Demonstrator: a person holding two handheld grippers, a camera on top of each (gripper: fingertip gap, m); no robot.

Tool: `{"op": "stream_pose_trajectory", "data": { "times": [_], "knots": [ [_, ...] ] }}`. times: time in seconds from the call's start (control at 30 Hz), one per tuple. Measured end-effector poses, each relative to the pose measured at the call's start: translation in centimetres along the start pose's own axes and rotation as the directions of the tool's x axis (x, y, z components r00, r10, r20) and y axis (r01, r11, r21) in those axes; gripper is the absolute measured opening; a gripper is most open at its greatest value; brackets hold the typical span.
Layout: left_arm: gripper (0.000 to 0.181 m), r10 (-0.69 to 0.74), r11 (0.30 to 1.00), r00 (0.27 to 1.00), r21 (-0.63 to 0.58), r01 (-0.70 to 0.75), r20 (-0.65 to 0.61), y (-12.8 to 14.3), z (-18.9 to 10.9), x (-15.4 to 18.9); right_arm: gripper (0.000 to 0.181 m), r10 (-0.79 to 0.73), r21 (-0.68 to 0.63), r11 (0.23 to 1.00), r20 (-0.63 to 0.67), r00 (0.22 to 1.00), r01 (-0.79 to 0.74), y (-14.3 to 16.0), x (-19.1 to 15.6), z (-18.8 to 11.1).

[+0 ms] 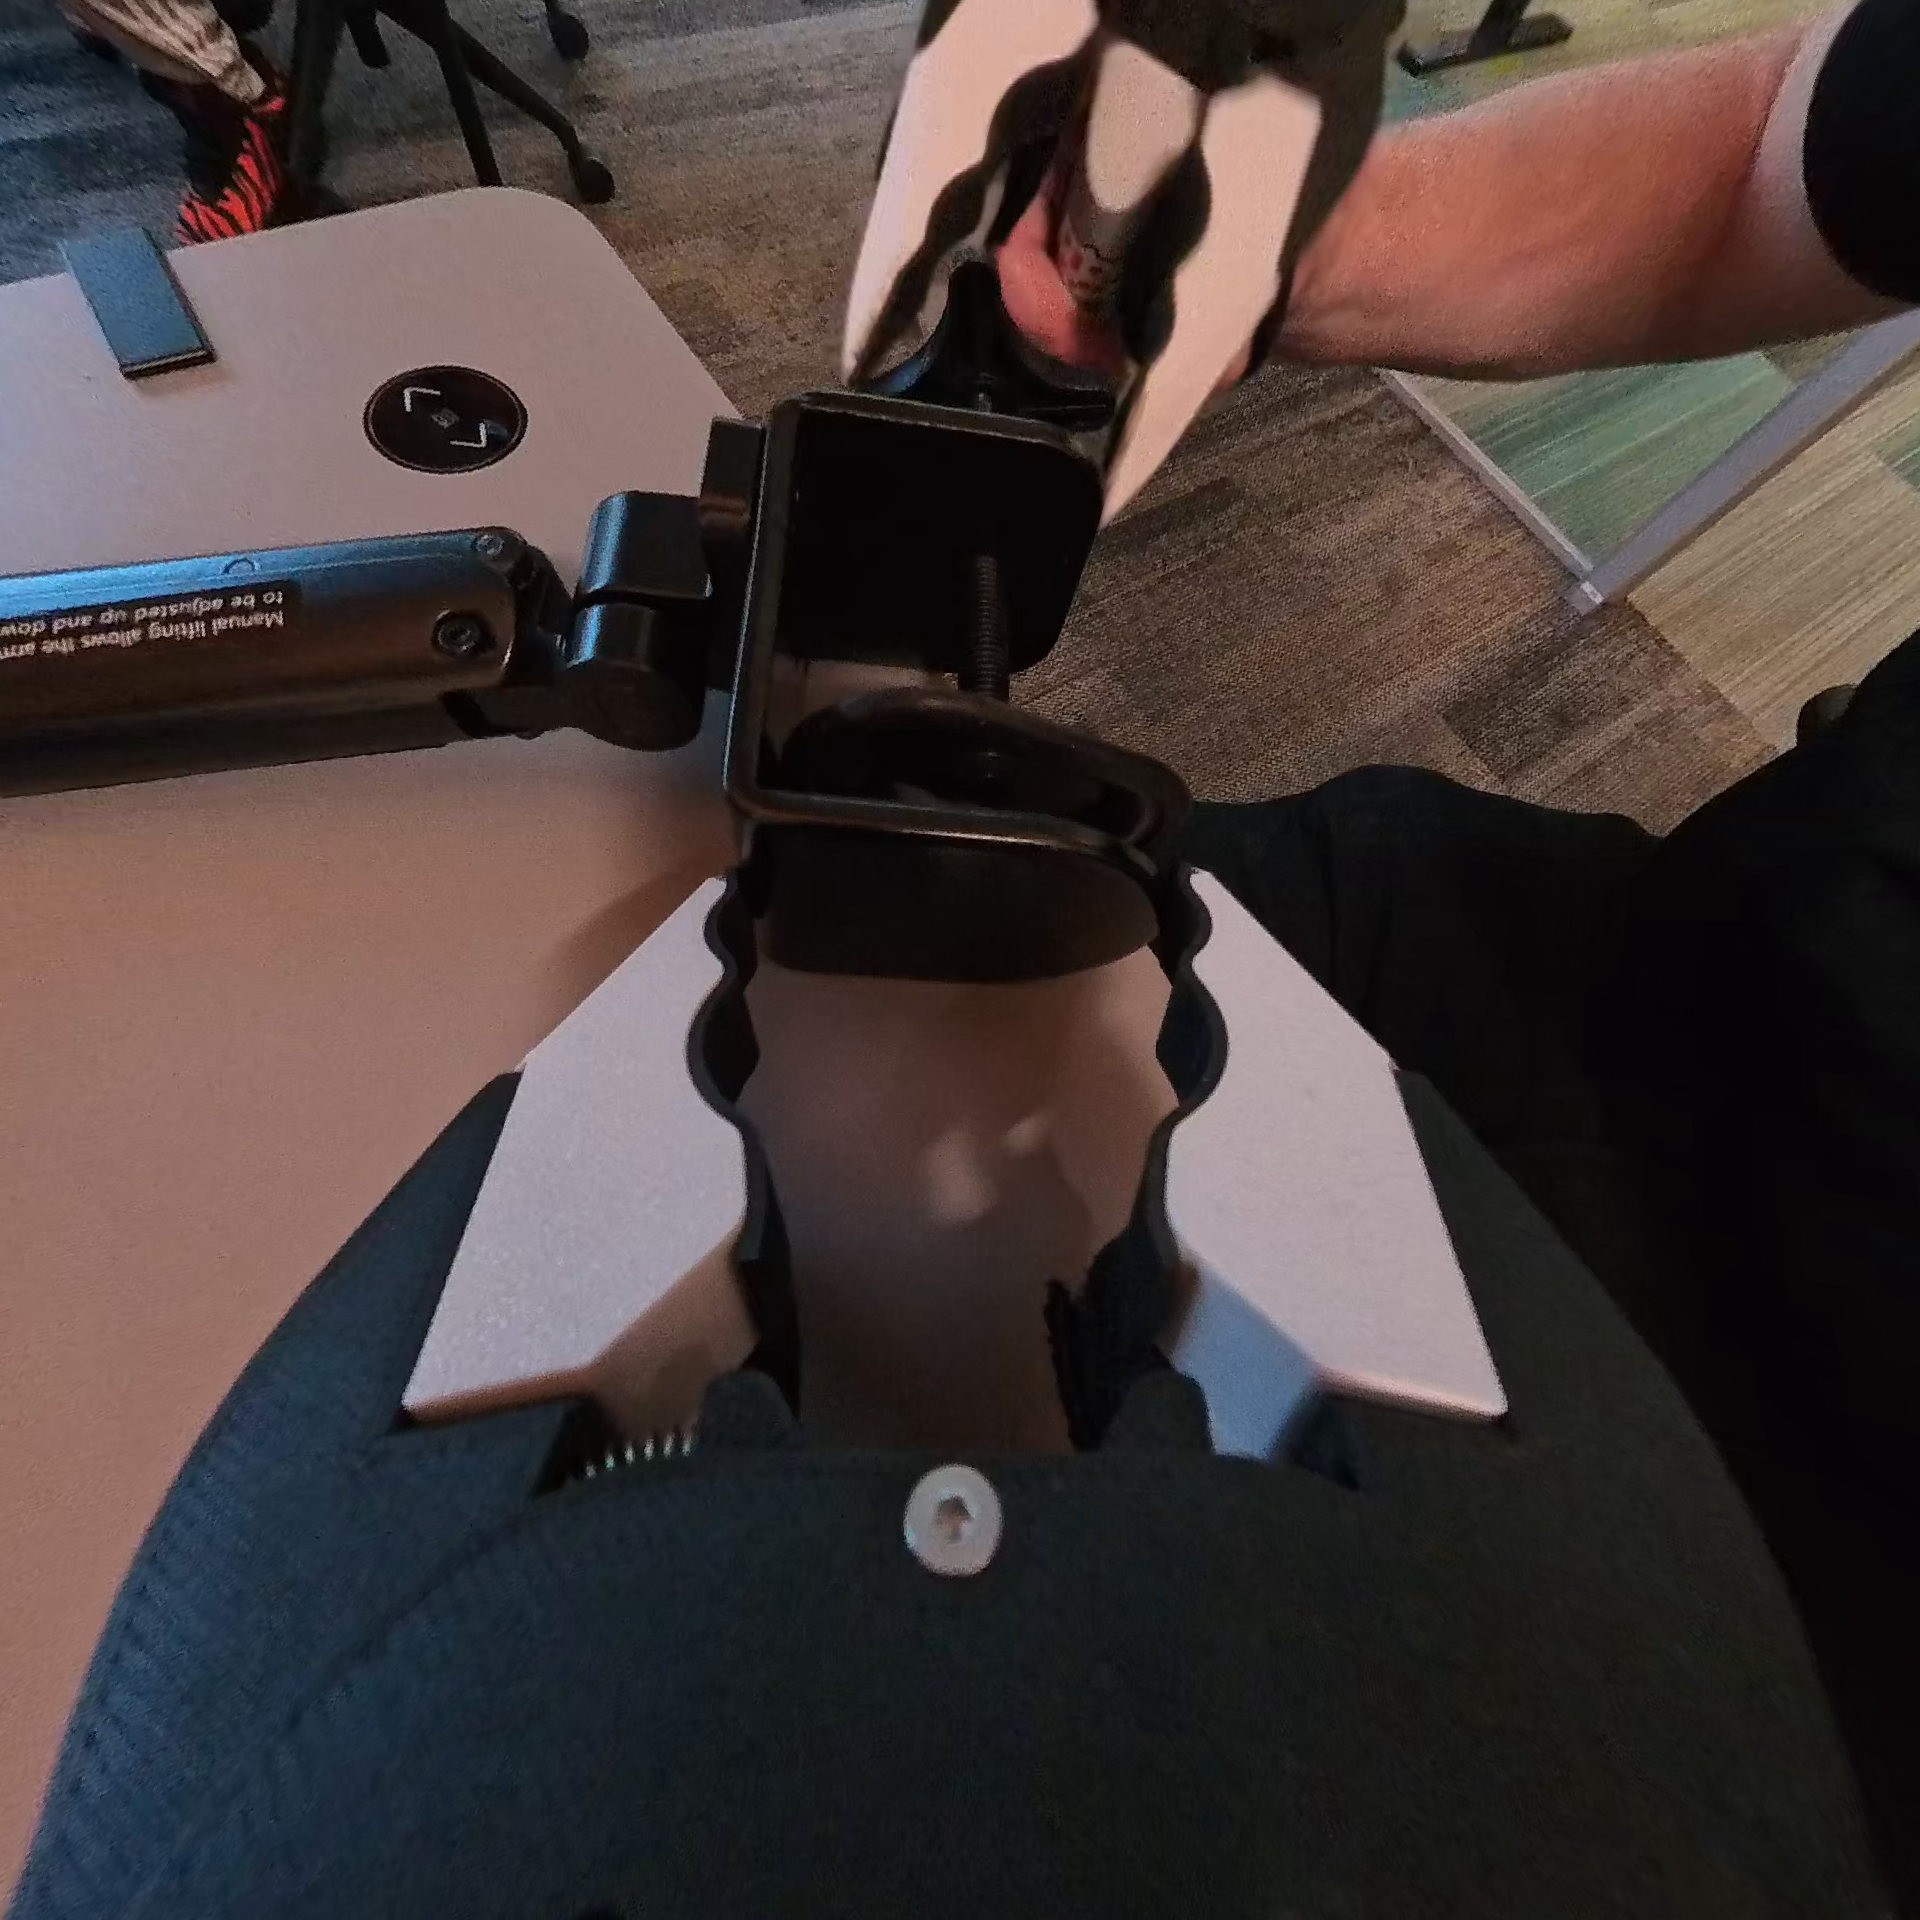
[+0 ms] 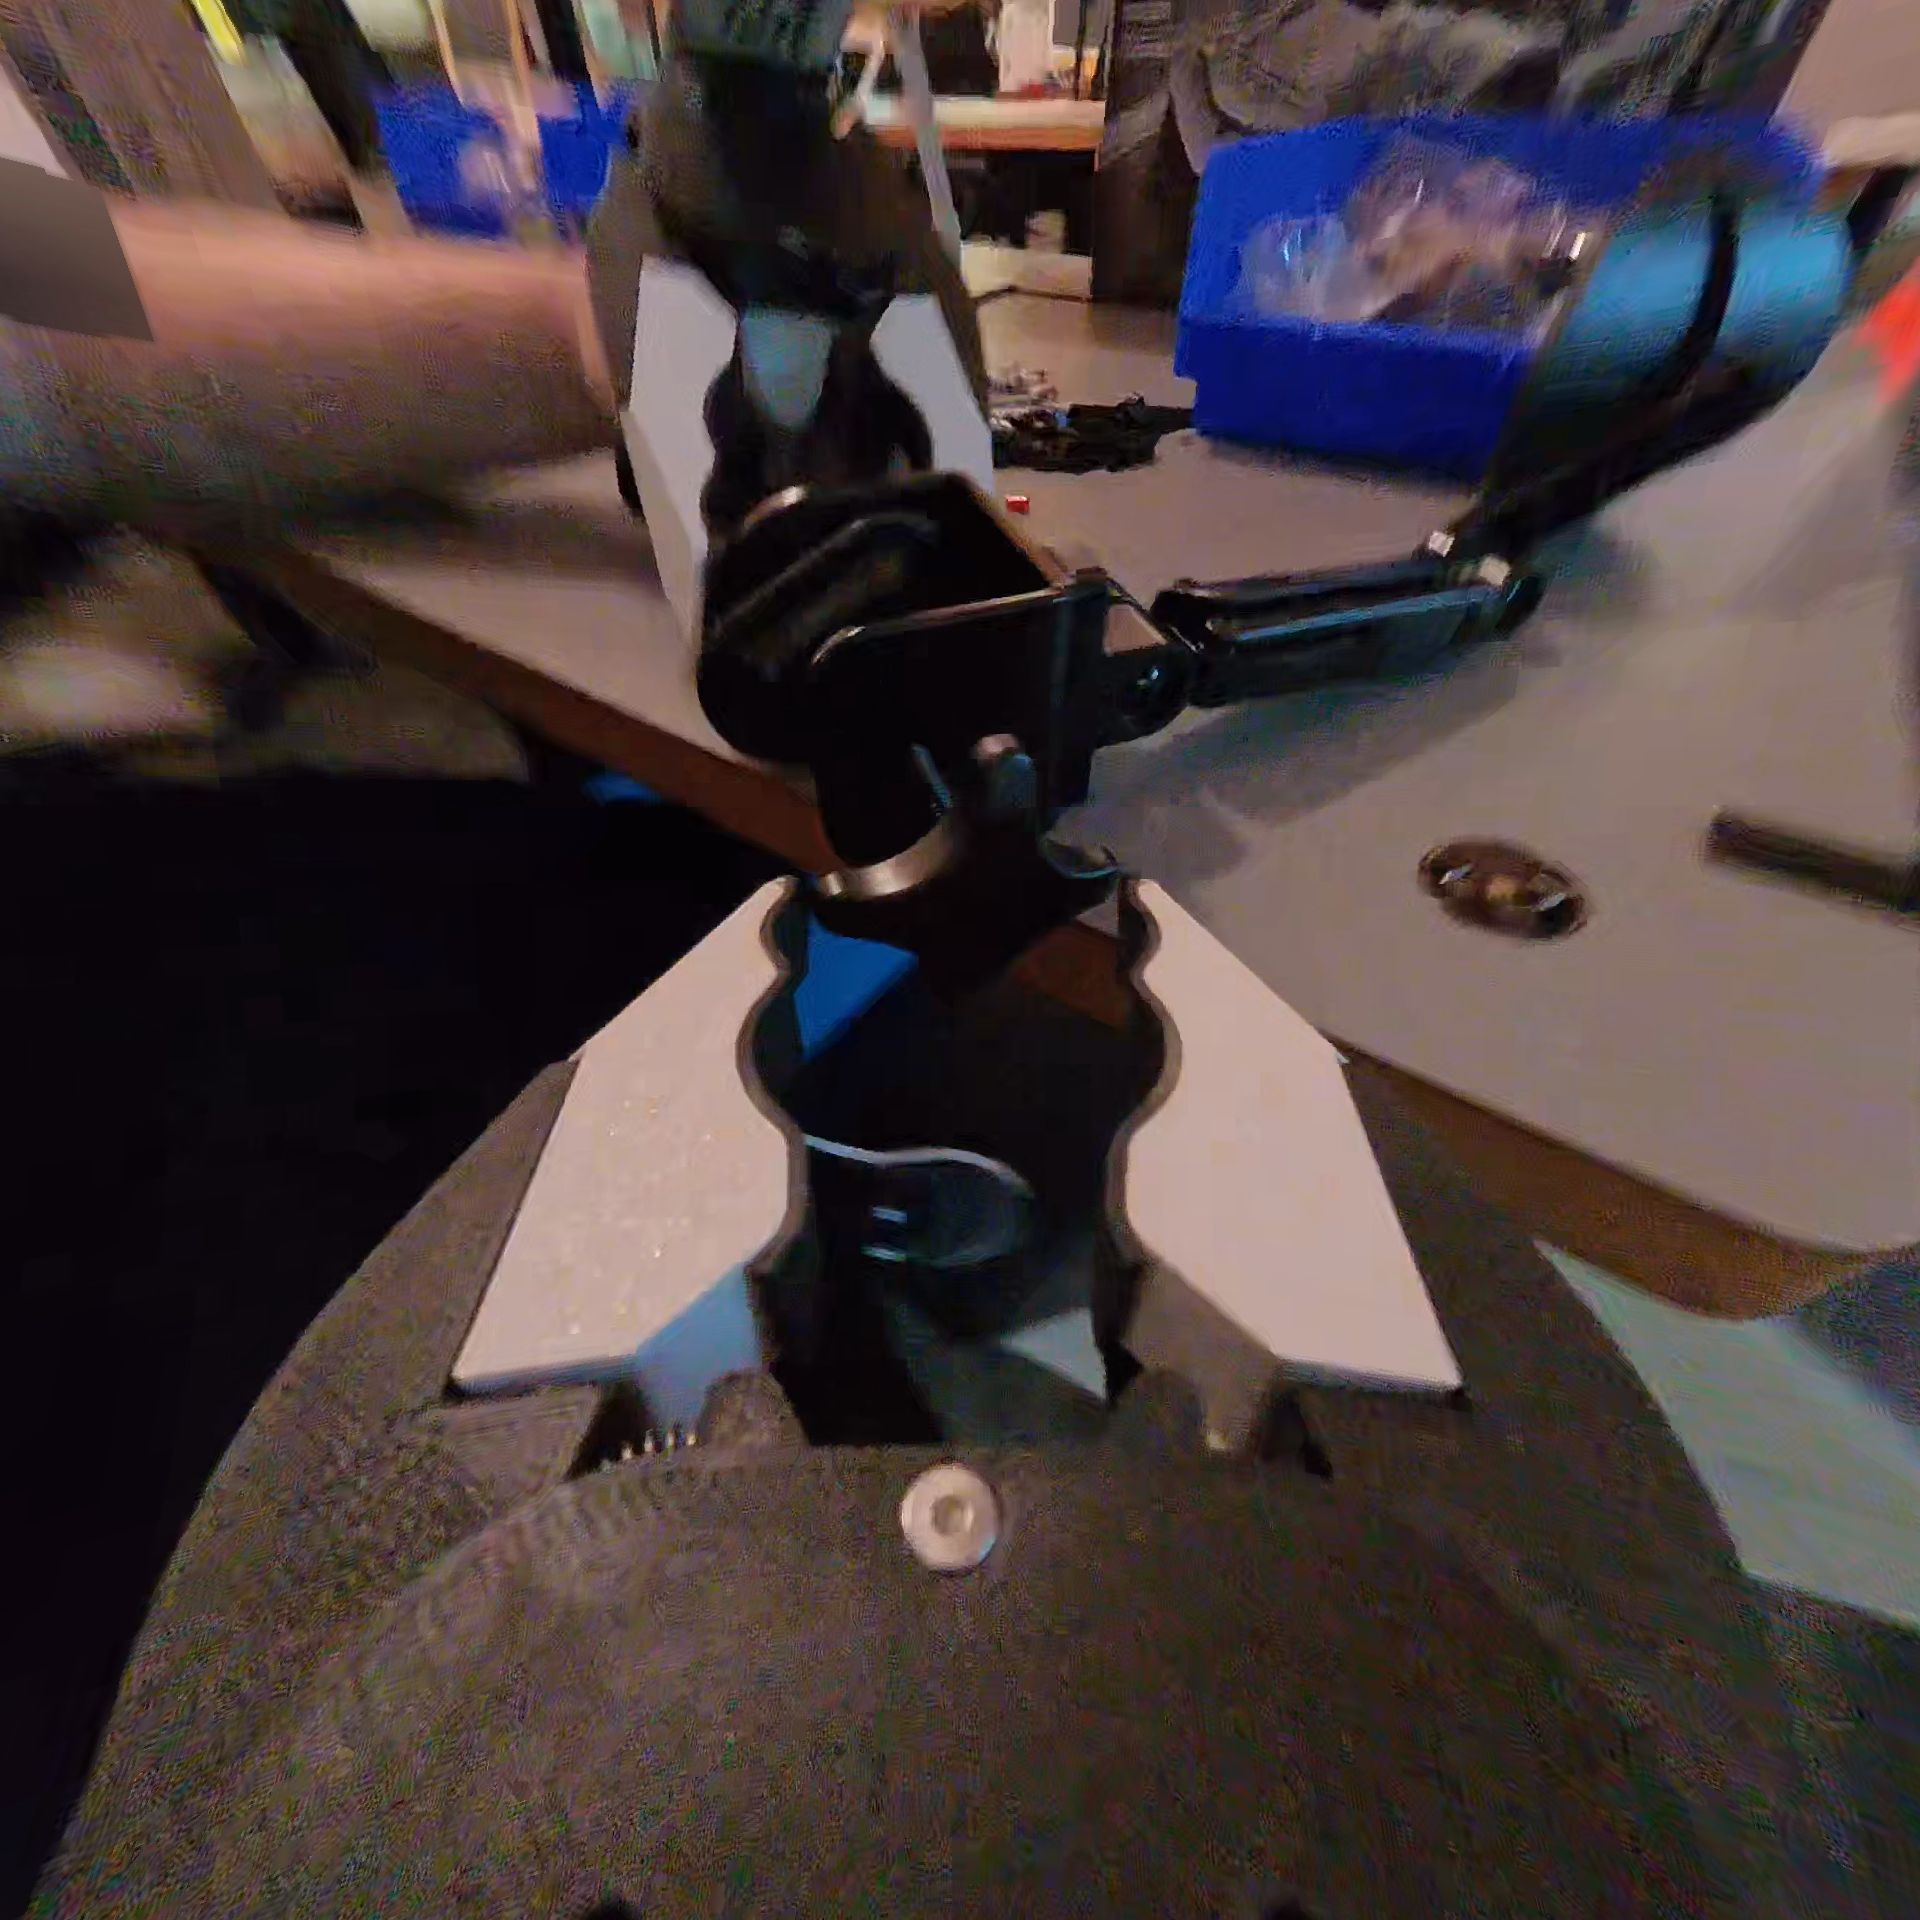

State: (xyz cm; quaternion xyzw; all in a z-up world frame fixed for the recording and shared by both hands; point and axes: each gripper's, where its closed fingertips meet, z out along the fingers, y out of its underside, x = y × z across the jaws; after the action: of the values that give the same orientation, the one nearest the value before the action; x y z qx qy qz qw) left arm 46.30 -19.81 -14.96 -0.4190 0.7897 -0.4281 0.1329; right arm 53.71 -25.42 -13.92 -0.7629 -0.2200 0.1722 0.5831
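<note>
The black C-clamp at the white table edge is gripped at its lower end by the left gripper. Its screw knob is seemingly pinched between the right gripper tips, though blur hinders certainty. A jointed black arm extends leftward.

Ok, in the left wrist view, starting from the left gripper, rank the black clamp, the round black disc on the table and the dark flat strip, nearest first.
From the left gripper:
1. Black clamp, right at its fingertips, on the table edge.
2. Round black disc, farther up on the left, on the table.
3. Dark flat strip, farthest, near the table's far left edge.
</note>
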Motion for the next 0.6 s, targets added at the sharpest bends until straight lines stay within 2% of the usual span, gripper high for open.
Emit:
{"op": "stream_pose_trajectory", "data": {
  "times": [0.03,0.07,0.1,0.13,0.2,0.23,0.27,0.33,0.37,0.4,0.43,0.47,0.5,0.53,0.57,0.6],
  "knots": [
    [0.079,0.001,1.000,1.000,0.000,-0.001,0.001,0.0,0.0,0.0,0.064,0.210,0.051,0.975,0.104,0.972,-0.216,-0.6,0.2,-0.4],
    [0.079,0.000,1.000,1.000,0.000,0.000,0.000,0.0,0.0,0.0,0.063,0.358,0.106,0.916,0.212,0.909,-0.386,-1.7,0.4,-1.0],
    [0.079,0.000,1.000,1.000,0.000,0.000,0.000,0.0,0.0,0.0,0.061,0.470,0.110,0.848,0.297,0.831,-0.519,-2.1,0.7,-1.4],
    [0.079,0.000,1.000,1.000,0.000,0.000,0.000,0.0,0.0,0.0,0.061,0.569,0.062,0.785,0.323,0.756,-0.617,-1.7,1.2,-1.1],
    [0.079,0.000,1.000,1.000,0.000,0.000,0.000,0.0,0.0,0.0,0.059,0.659,-0.056,0.719,0.373,0.654,-0.693,-0.8,0.5,0.0],
    [0.079,0.000,1.000,1.000,0.000,0.000,0.000,0.0,0.0,0.0,0.049,0.660,-0.087,0.720,0.394,0.640,-0.689,-0.6,-0.1,0.5],
    [0.079,0.000,1.000,1.000,0.000,0.000,0.000,0.0,0.0,0.0,0.042,0.640,-0.095,0.746,0.376,0.670,-0.660,-0.4,-0.4,1.1],
    [0.079,-0.002,1.000,1.000,0.000,0.002,0.003,0.0,0.0,-0.1,0.038,0.515,-0.053,0.849,0.309,0.800,-0.526,-0.4,-0.1,1.4],
    [0.079,-0.006,1.000,1.000,0.000,0.006,0.004,0.0,-0.1,-0.1,0.037,0.397,-0.034,0.915,0.250,0.883,-0.401,-0.2,-0.1,1.4],
    [0.079,-0.008,1.000,1.000,0.000,0.008,0.002,0.0,-0.1,-0.1,0.035,0.225,-0.024,0.974,0.163,0.961,-0.224,0.0,0.1,1.4],
    [0.079,-0.007,1.000,1.000,0.000,0.007,0.003,0.0,-0.1,-0.1,0.034,-0.058,-0.041,0.997,0.019,0.998,0.059,0.2,0.5,1.3],
    [0.079,-0.007,1.000,1.000,0.000,0.007,0.004,0.0,-0.1,-0.1,0.035,-0.419,-0.139,0.906,-0.149,0.896,0.400,0.4,1.3,1.3],
    [0.079,-0.007,1.000,1.000,0.000,0.007,0.006,0.0,-0.1,-0.1,0.037,-0.673,-0.284,0.739,-0.253,0.695,0.612,0.2,1.8,1.0],
    [0.079,-0.007,1.000,1.000,0.000,0.007,0.005,0.0,-0.1,-0.1,0.038,-0.760,-0.345,0.650,-0.285,0.584,0.677,-0.2,1.8,0.9],
    [0.079,-0.007,1.000,1.000,0.001,0.007,-0.001,0.1,-0.1,-0.1,0.038,-0.740,-0.312,0.672,-0.284,0.609,0.671,-0.3,1.6,1.0],
    [0.079,-0.004,1.000,1.000,0.001,0.004,-0.004,0.1,-0.1,0.0,0.039,-0.680,-0.259,0.733,-0.266,0.684,0.629,0.0,1.5,0.9]
  ]
}}
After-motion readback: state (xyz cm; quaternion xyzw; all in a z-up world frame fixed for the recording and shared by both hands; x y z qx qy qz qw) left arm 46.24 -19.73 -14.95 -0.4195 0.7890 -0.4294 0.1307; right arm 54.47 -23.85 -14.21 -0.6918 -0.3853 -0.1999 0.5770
